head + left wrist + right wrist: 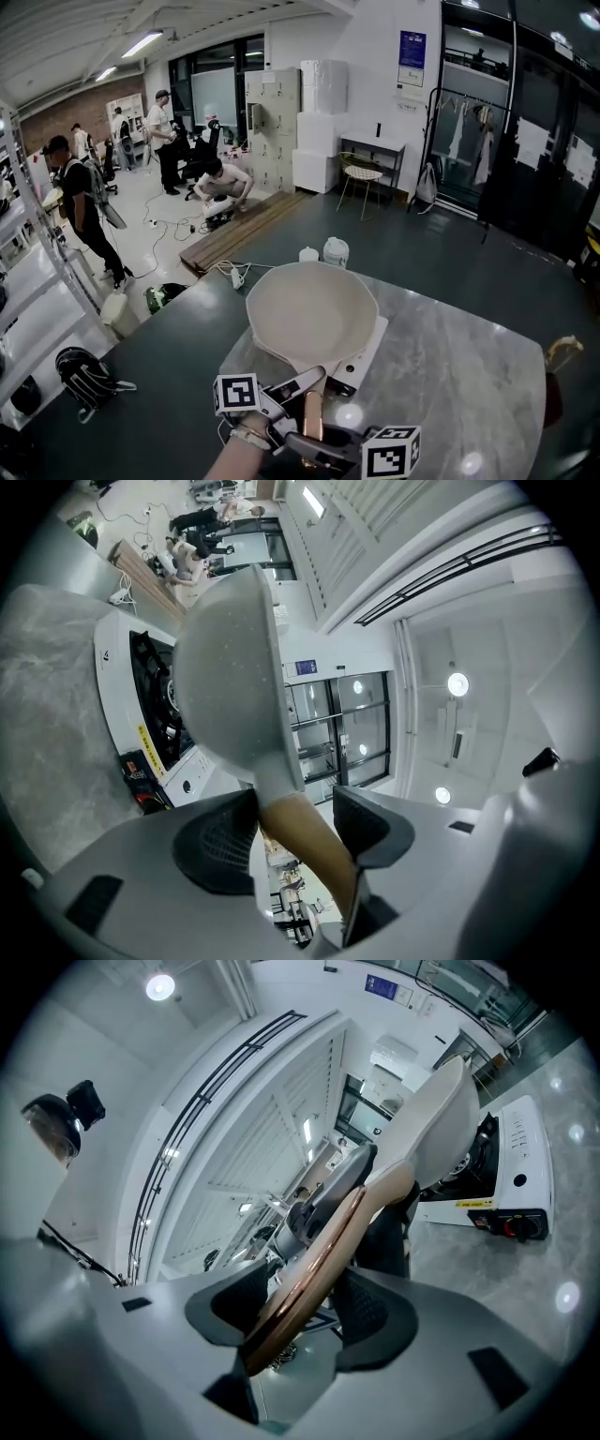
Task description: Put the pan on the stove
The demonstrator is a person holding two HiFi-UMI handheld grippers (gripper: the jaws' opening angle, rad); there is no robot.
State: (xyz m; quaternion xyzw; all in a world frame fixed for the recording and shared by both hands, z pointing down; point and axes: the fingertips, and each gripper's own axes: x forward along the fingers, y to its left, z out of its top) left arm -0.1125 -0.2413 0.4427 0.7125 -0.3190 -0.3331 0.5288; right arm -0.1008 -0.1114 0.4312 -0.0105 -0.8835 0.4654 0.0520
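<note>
Head view only gives the top-down picture: the pan (311, 314) sits just ahead of both hand-held grippers and covers most of the white stove (371, 349), so from up there you can't tell if it's resting on it or not. The gripper views sort that out. The left gripper view looks along the pan's underside, and there's clear space btwn the bowl and the black burner (155, 700) — so it's up in the air over the stove, not on it. The right gripper view shows the stove's front edge w/ a red knob (511, 1227), off to that gripper's right and past its tips. Head view doesn't show that bit.

Grip-wise, the left hand-held gripper (300, 384) is clamped on the handle (312, 412) close to where it meets the bowl. The right hand-held gripper (314, 442) is clamped further back on the same handle, right behind the left one. In each gripper's own view the handle runs diagonally btwn the pads.

The pan itself is cream/off-white inside and out, a deep rounded bowl w/ faint speckling underneath. The handle is tan w/ a coppery edge. It's tilted a bit rather than level — the marble-look surface (469, 375) lies beyond and below.
</note>
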